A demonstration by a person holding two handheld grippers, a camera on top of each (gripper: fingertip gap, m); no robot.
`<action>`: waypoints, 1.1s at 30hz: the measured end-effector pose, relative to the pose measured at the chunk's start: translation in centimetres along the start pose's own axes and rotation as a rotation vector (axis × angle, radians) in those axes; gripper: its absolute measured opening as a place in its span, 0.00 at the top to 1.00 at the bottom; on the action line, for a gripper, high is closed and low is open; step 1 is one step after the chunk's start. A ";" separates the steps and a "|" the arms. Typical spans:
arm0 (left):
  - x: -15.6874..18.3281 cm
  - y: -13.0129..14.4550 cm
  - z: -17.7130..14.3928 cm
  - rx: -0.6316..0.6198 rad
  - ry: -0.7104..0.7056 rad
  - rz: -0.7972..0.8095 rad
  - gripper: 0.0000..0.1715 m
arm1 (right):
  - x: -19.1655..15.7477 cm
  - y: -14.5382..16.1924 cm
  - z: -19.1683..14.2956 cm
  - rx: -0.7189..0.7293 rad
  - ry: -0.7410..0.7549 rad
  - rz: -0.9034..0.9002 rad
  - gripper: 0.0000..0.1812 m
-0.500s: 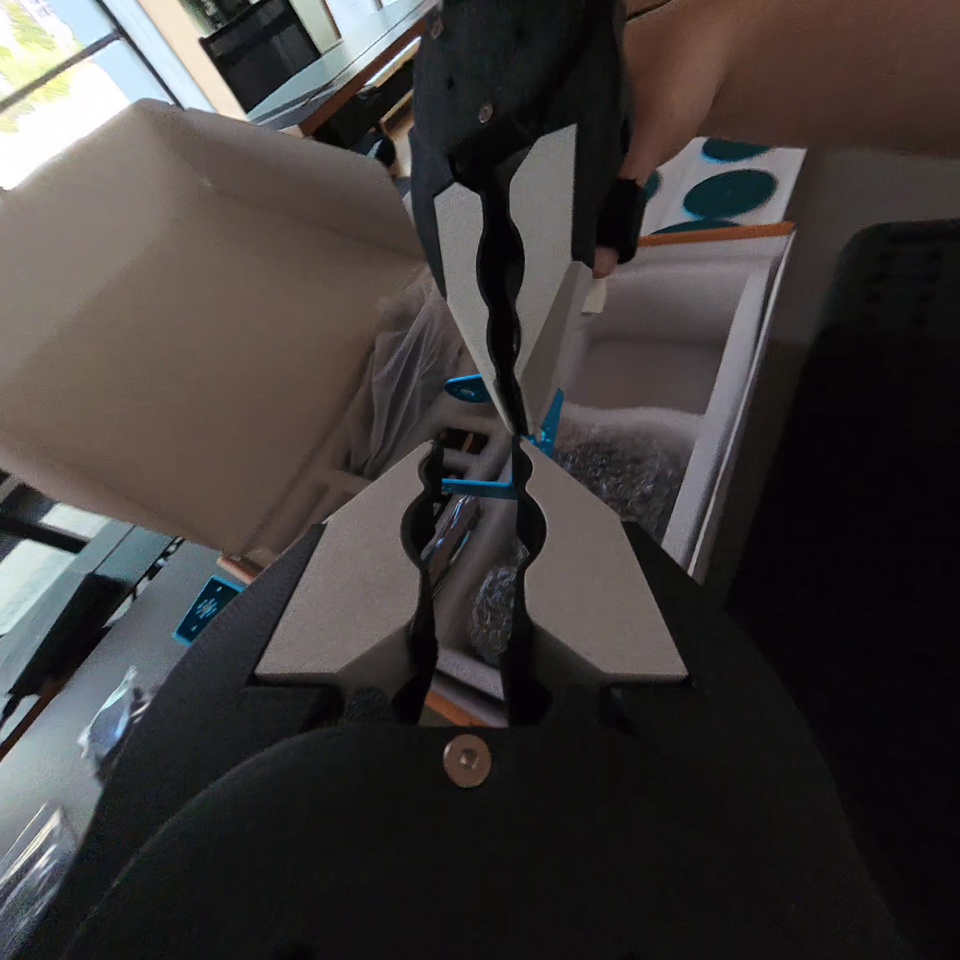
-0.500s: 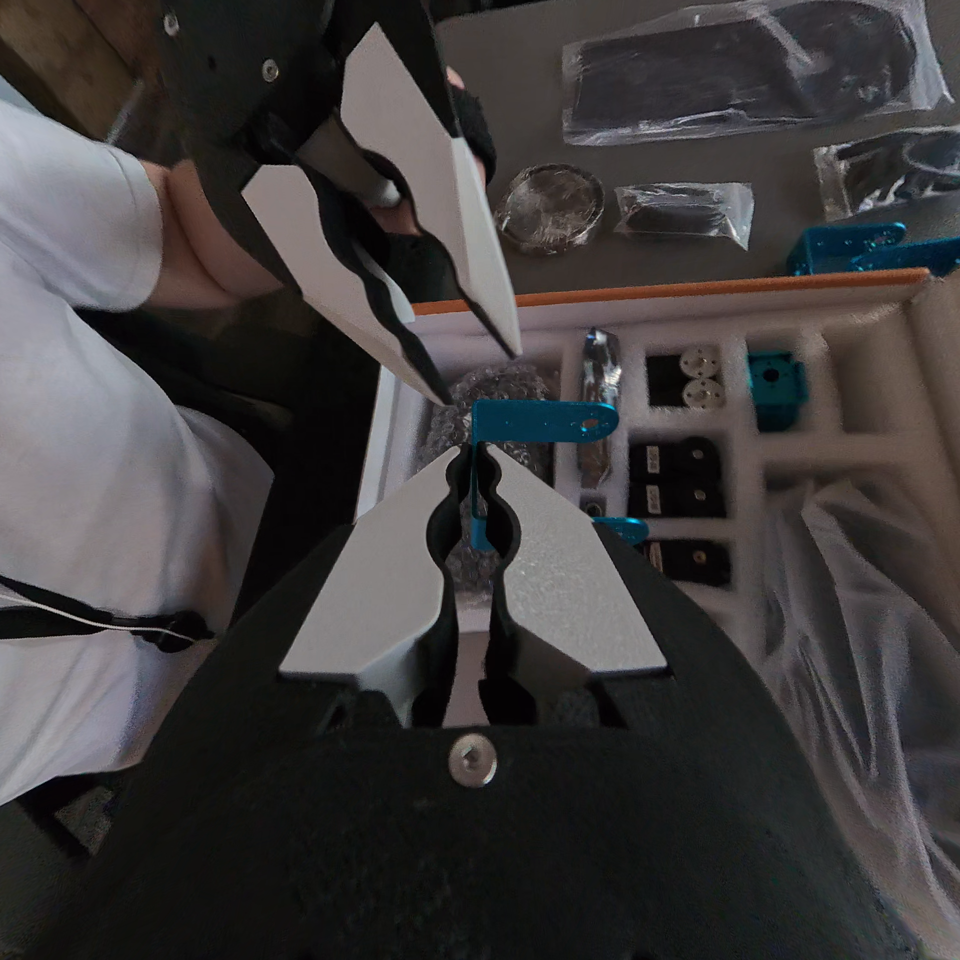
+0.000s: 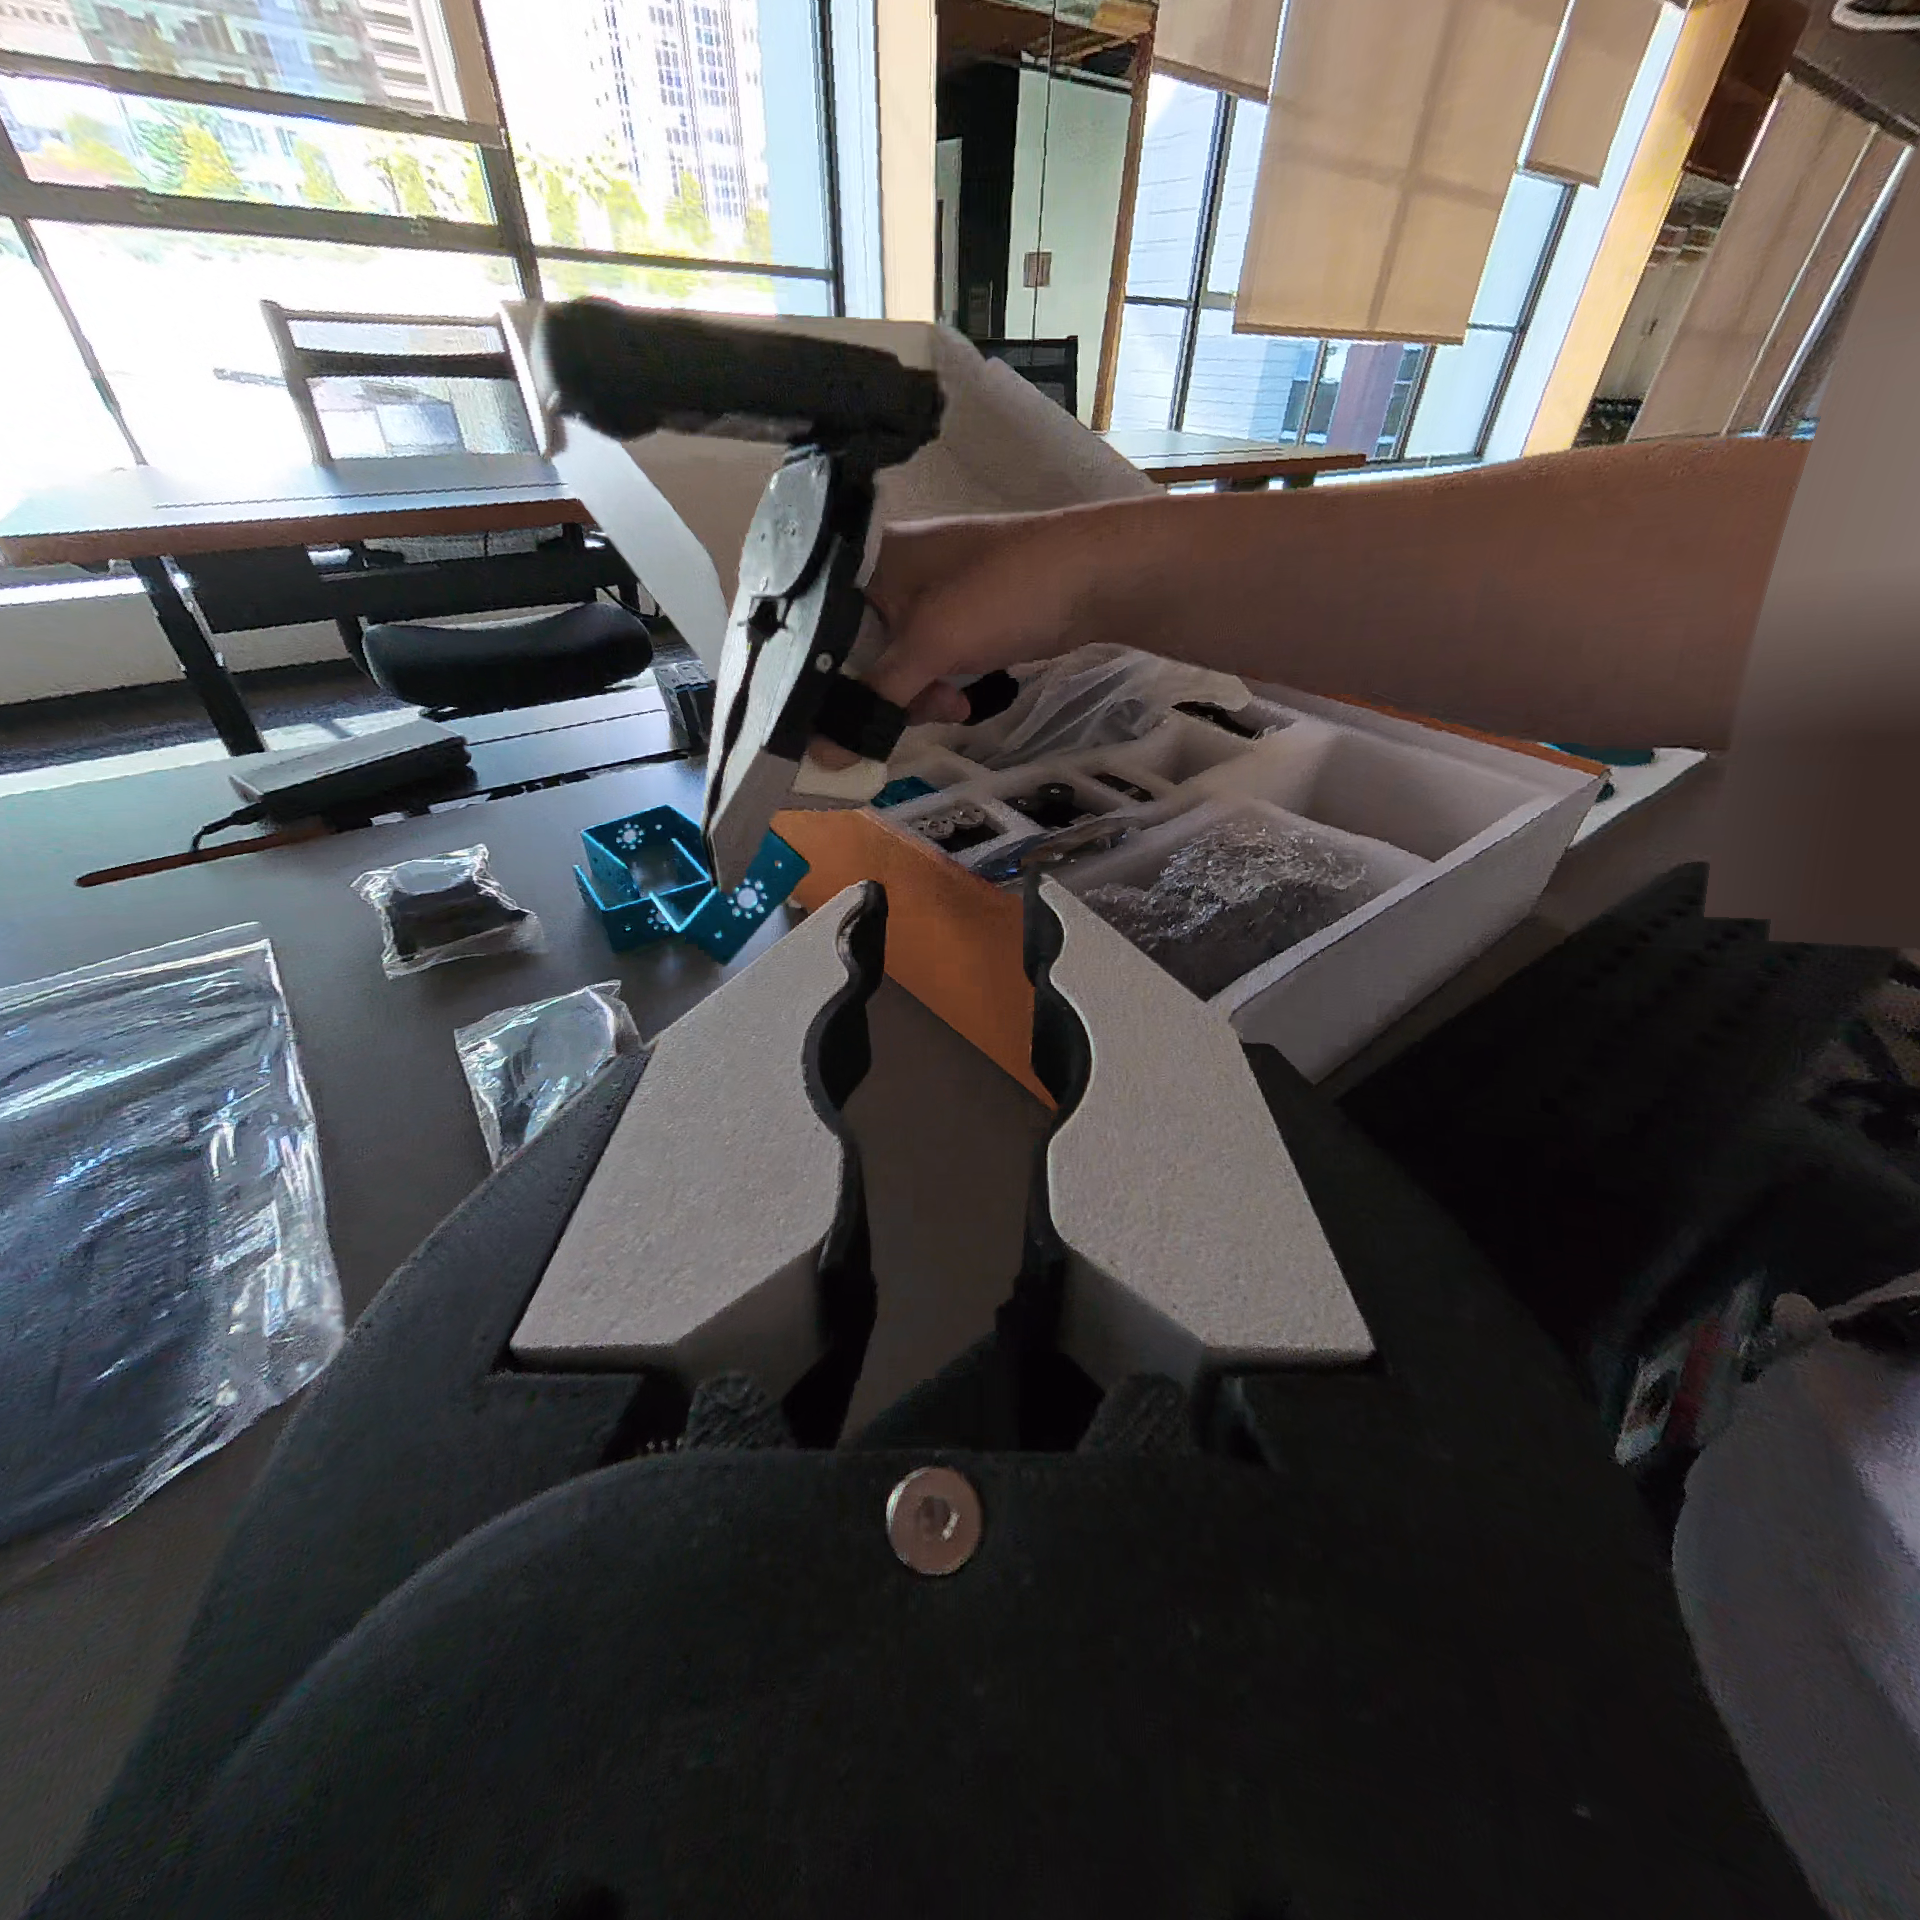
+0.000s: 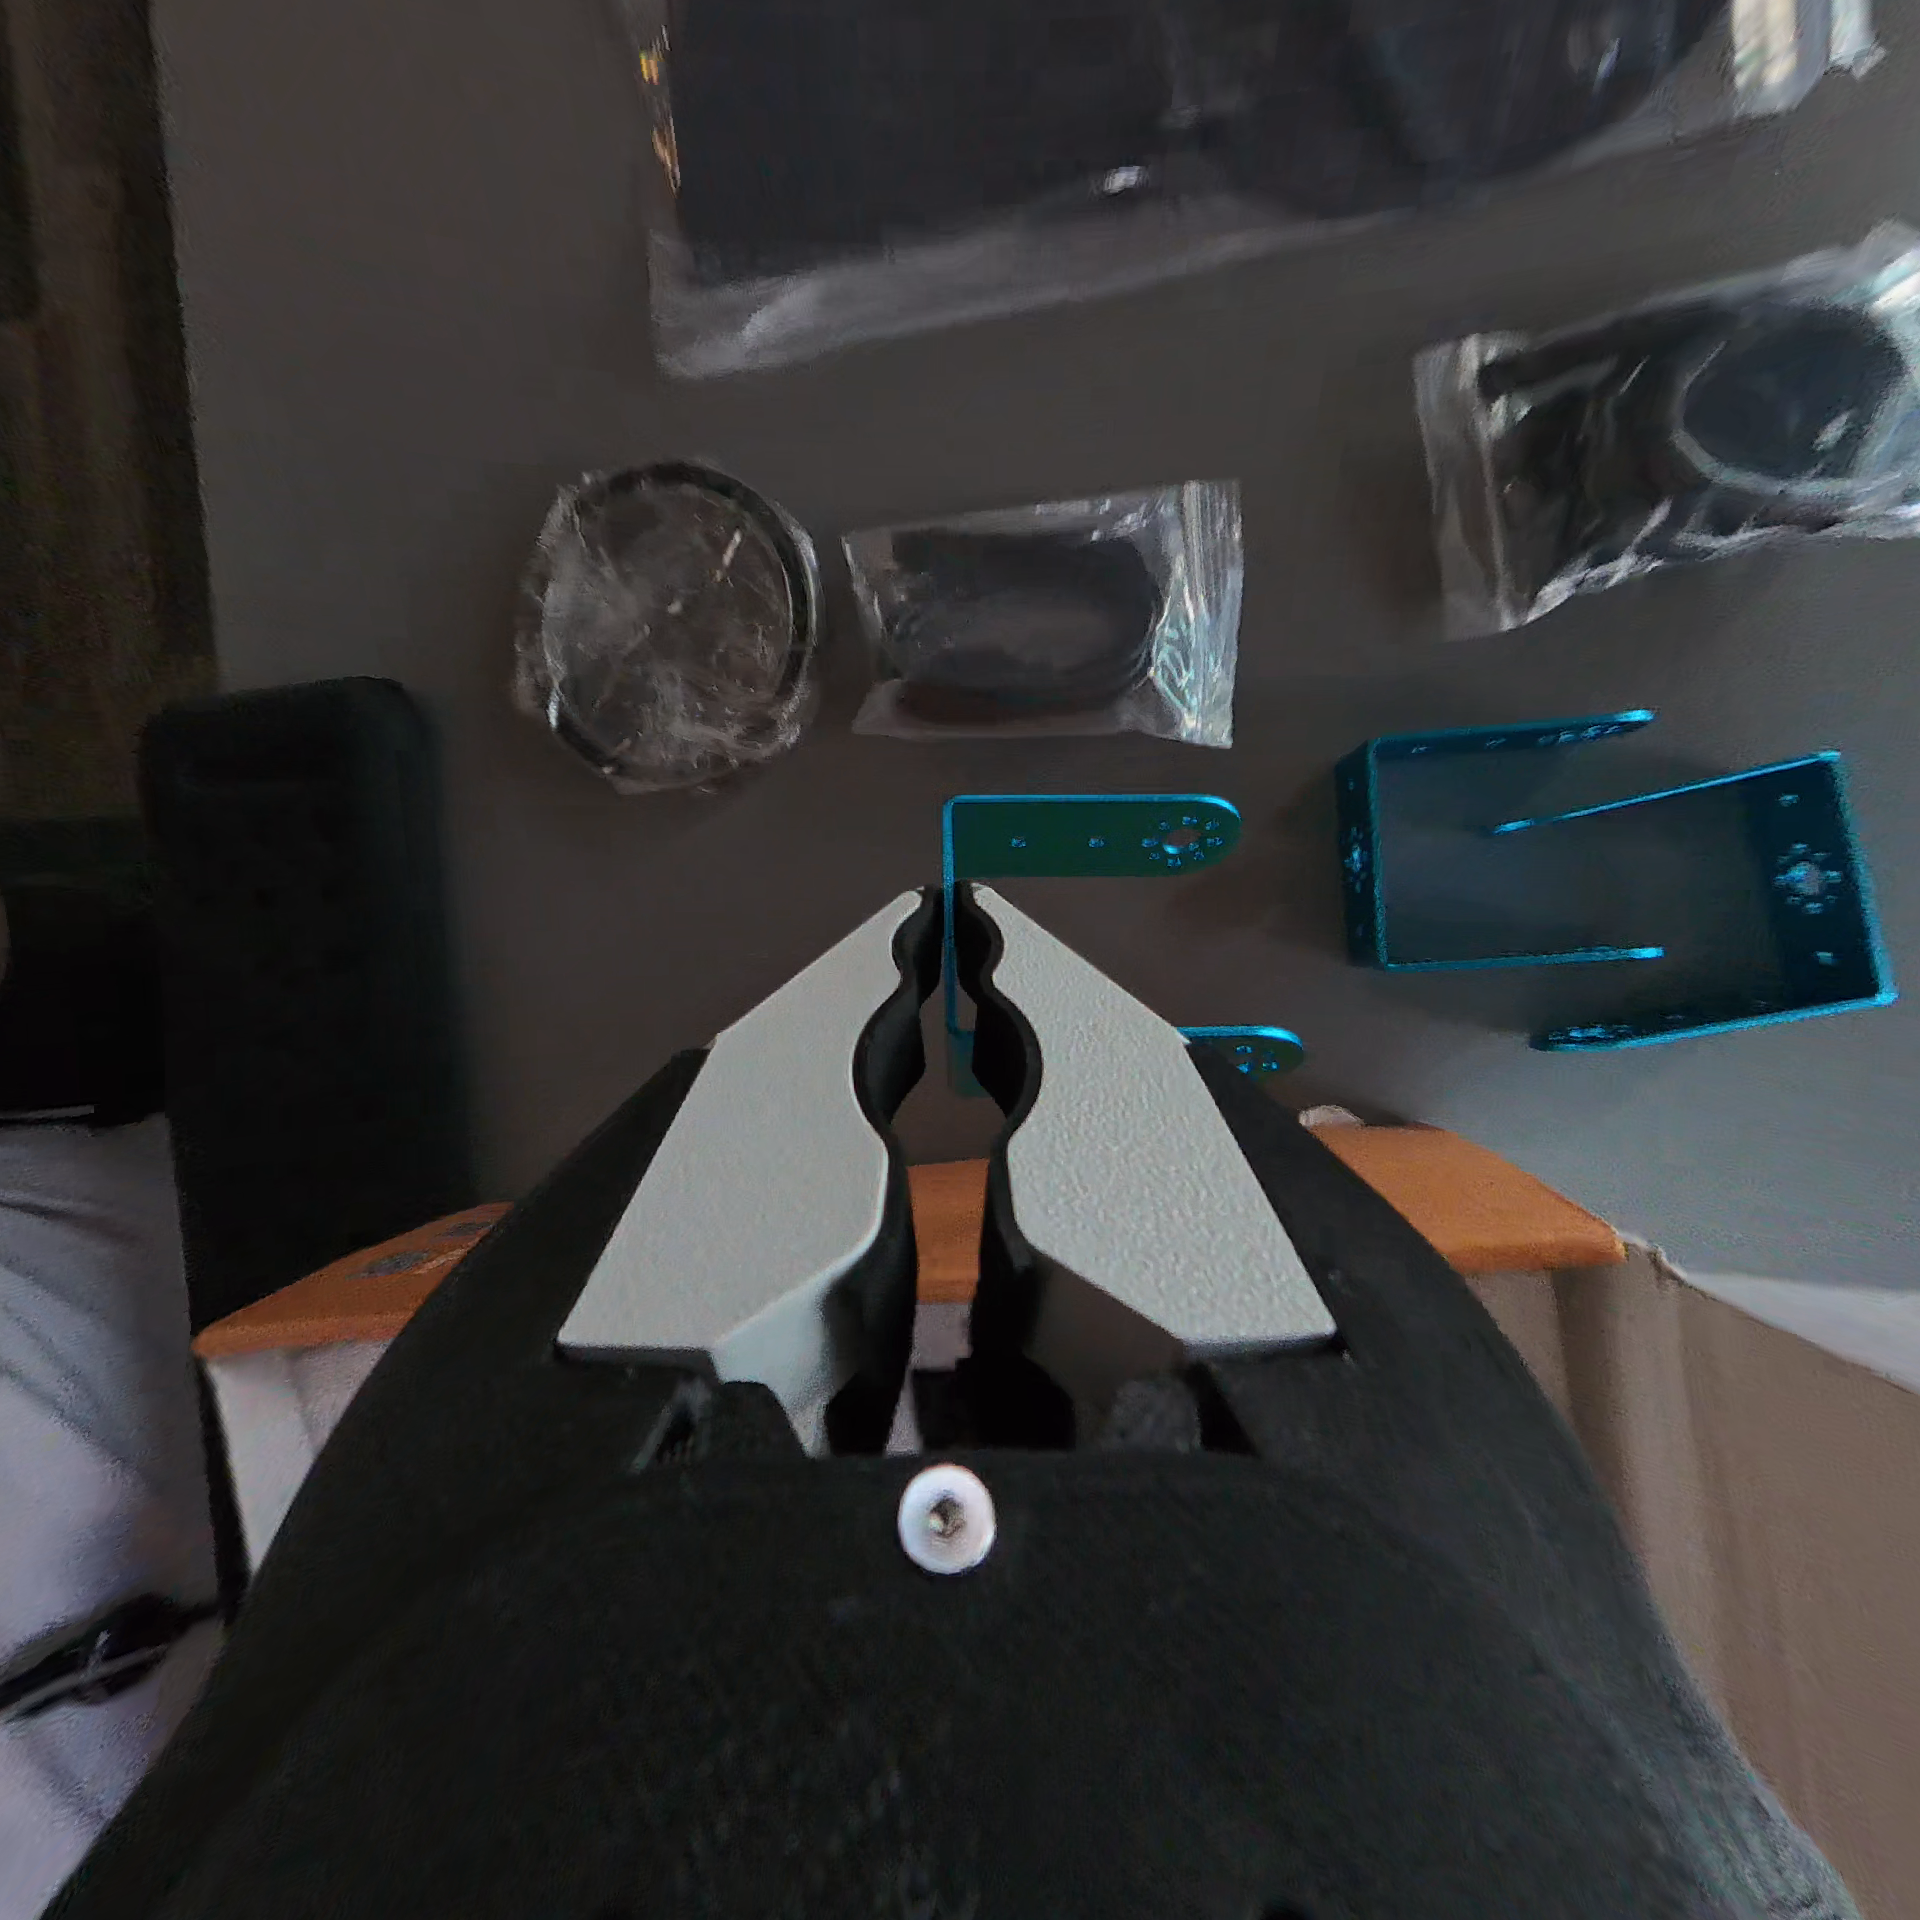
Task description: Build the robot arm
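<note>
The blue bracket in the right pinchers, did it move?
Yes. The blue bracket, clamped in the right gripper, was over the white foam box before; now it's past the orange edge, over the grey table.

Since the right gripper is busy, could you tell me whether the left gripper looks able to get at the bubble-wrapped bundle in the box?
Probably yes. The left gripper is open and empty, and the bubble-wrapped bundle lies uncovered in the nearest compartment of the box, just ahead. The right gripper is off to the side.

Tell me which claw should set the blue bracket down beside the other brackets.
Right. The right claw is shut on the blue bracket above the table, near the brackets. The left claw is open, empty.
</note>
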State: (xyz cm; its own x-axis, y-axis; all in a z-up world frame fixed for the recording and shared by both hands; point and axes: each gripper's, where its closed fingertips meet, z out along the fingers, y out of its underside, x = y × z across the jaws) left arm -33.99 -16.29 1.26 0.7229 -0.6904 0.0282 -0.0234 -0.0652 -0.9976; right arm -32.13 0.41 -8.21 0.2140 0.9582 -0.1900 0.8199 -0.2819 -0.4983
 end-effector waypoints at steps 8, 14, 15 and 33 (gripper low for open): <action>-0.3 0.7 -1.5 -0.006 0.053 0.043 0.86 | 1.7 1.8 3.5 -0.181 0.011 -0.017 1.00; -0.2 0.9 -1.2 0.034 0.085 0.017 0.87 | 1.8 1.5 4.1 -0.200 -0.018 -0.072 0.99; -0.2 0.9 -1.1 0.037 0.090 0.011 0.87 | 1.8 1.1 4.2 -0.180 -0.024 -0.068 0.99; -0.7 1.2 -2.6 0.031 0.075 -0.010 0.86 | 1.6 0.3 -6.7 0.042 0.140 -0.298 0.90</action>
State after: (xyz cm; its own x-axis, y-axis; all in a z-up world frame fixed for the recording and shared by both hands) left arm -36.33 -17.80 0.25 0.6690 -0.7421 0.0412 0.0059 -0.0502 -0.9987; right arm -27.99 2.15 -3.01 0.0409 0.9954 0.0861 0.8352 0.0133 -0.5497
